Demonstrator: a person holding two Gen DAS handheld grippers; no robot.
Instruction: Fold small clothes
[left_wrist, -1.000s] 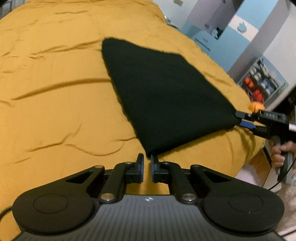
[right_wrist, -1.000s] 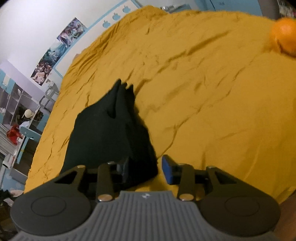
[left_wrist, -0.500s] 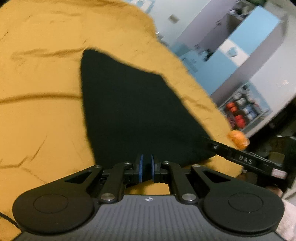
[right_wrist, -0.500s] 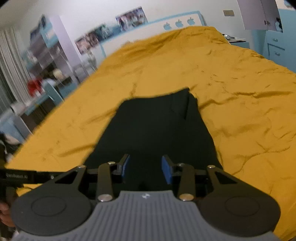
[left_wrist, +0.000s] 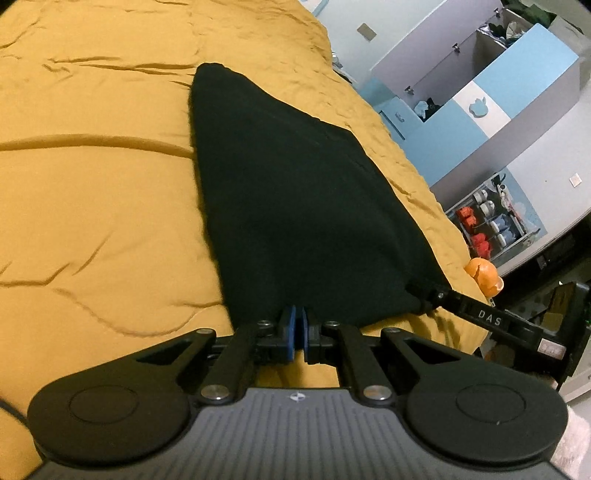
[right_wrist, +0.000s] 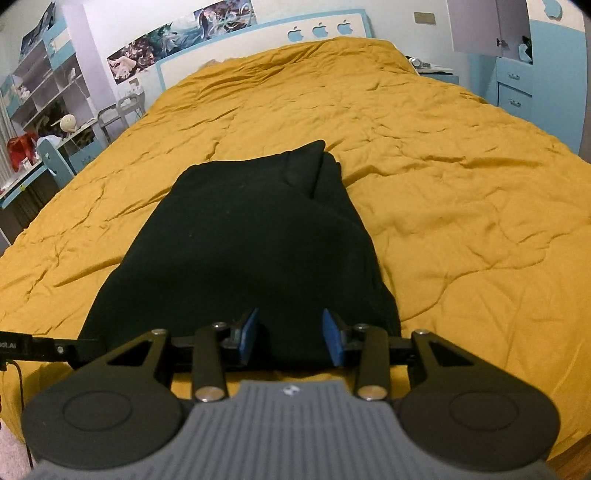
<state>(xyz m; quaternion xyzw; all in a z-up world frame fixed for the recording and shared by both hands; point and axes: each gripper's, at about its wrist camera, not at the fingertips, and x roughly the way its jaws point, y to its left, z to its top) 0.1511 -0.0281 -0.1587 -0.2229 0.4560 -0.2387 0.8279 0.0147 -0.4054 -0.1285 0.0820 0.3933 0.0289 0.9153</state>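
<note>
Pinched almost fully together, the left gripper (left_wrist: 298, 325) sits at the lower centre of its view, its blue pads nipping the near hem of the black garment (left_wrist: 291, 206). At the lower centre of the other view, the right gripper (right_wrist: 290, 334) has its jaws set apart with the hem's thick fabric bunched between them; whether the pads actually press on it I cannot tell.

From both, the garment stretches up the frame across the mustard bedspread (left_wrist: 92, 206), fairly flat, its far end folded into a small peak. It looks already narrowed by at least one fold; bringing the held hem over to the far end seems to remain.

An orange (left_wrist: 484, 275) lies at the bed's edge, right of frame. Beyond it, a shelf unit (left_wrist: 491, 225) holds red and pale items too small to name.
</note>
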